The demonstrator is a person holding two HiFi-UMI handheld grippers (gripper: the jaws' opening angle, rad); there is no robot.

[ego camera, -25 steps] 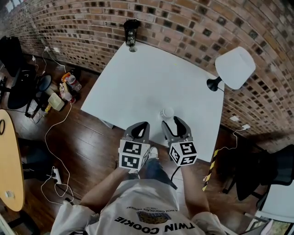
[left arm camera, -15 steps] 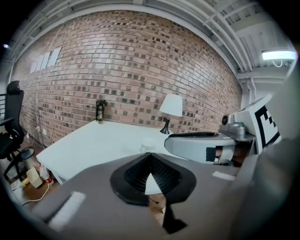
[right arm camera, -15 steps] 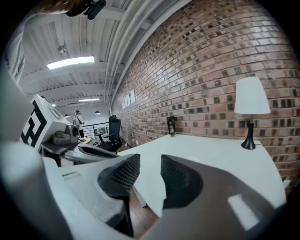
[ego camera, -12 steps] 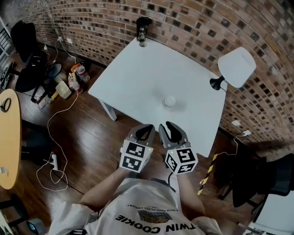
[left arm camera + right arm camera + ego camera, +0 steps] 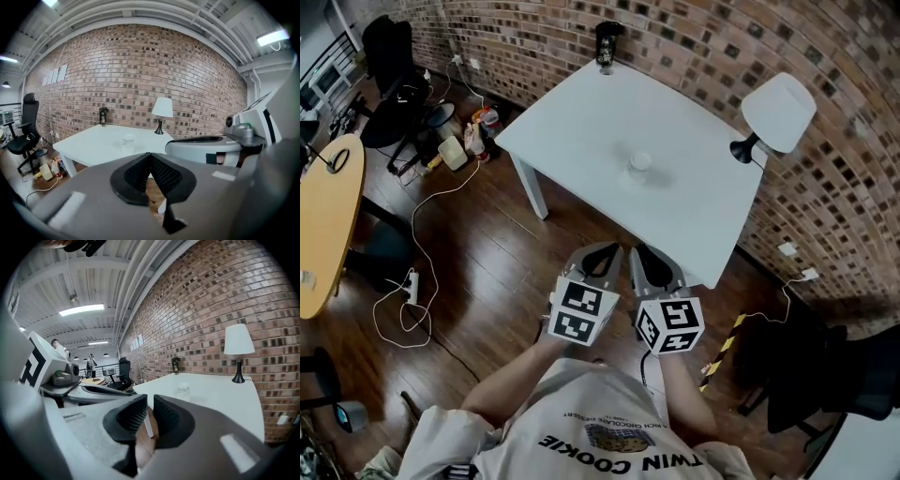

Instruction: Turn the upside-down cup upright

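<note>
A small clear cup (image 5: 640,162) stands alone near the middle of the white table (image 5: 581,131); it also shows as the cup (image 5: 127,142) and the cup (image 5: 183,390), too small to tell which way up. Both grippers hang over the wooden floor, well short of the table's near edge. My left gripper (image 5: 598,255) is shut, its pads (image 5: 161,171) meeting at the tips with nothing between. My right gripper (image 5: 649,261) is closing, with a narrow slit left between its pads (image 5: 132,414) and nothing in it.
A lamp with a white shade (image 5: 778,112) stands at the table's right corner, and a dark bottle-like thing (image 5: 604,42) at the far corner by the brick wall. Cables (image 5: 412,281) trail on the floor at left, near a wooden round table (image 5: 328,225).
Both grippers have drawn back from the table's edge to over the floor. The right jaws have narrowed from wide open to a slit. The cup stays on the table.
</note>
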